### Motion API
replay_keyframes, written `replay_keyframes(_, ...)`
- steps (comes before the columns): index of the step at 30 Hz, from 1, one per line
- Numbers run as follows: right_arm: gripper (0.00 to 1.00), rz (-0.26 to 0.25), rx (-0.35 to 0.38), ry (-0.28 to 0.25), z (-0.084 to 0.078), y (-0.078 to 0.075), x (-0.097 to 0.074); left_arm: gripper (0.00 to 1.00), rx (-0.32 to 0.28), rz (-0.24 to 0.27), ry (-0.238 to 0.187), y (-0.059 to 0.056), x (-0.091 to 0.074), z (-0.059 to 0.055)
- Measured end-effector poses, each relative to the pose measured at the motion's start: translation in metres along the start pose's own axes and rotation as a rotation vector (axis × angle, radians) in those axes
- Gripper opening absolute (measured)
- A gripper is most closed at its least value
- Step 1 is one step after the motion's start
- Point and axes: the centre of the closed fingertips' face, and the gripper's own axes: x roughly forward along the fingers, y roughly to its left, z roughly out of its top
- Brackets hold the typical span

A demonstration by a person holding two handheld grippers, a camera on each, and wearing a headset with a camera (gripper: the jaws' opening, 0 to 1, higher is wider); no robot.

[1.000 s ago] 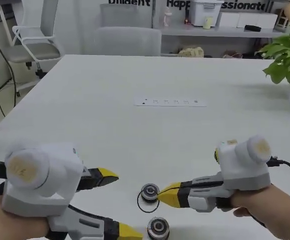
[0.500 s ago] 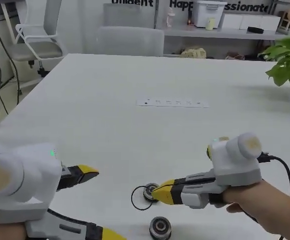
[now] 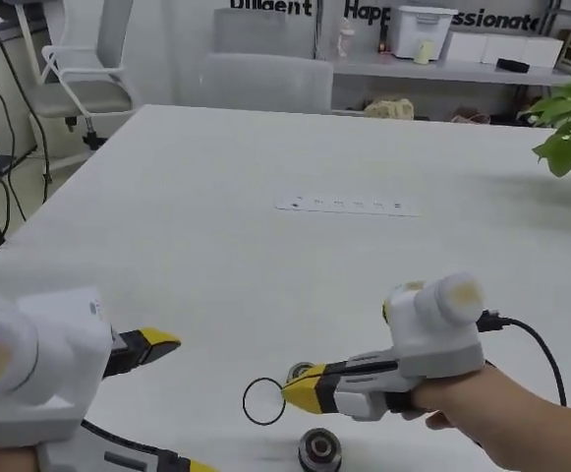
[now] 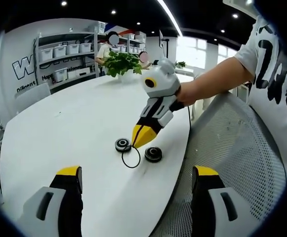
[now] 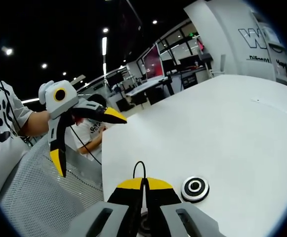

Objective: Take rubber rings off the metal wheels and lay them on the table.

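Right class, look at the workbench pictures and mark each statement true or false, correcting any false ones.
1. The right tongs are shut on a black rubber ring. True.
2. The left tongs are clamped on a wheel. False: they are open and hold nothing.
3. Two metal wheels sit on the white table. True.
4. The leafy plant is at the left edge of the head view. False: it is at the right edge.
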Motion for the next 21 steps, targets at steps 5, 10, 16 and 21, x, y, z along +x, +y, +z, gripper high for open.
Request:
replay_keyframes(5,0.00,-0.005,0.005,0.024,-0.007,-0.001,0.009,0.90,-0.001,0.000,0.004,0.000,0.000,-0.002)
replay_keyframes(10,0.00,-0.010,0.013,0.040,-0.014,0.000,0.017,0.90,-0.006,-0.002,0.008,-0.001,0.001,-0.003)
replay_keyframes(16,0.00,-0.019,-0.002,0.070,-0.021,0.000,0.023,0.90,-0.009,-0.005,0.018,0.000,0.000,-0.006)
replay_keyframes(21,0.00,-0.026,-0.016,0.089,-0.026,0.000,0.028,0.89,-0.011,-0.006,0.023,0.000,0.000,-0.007)
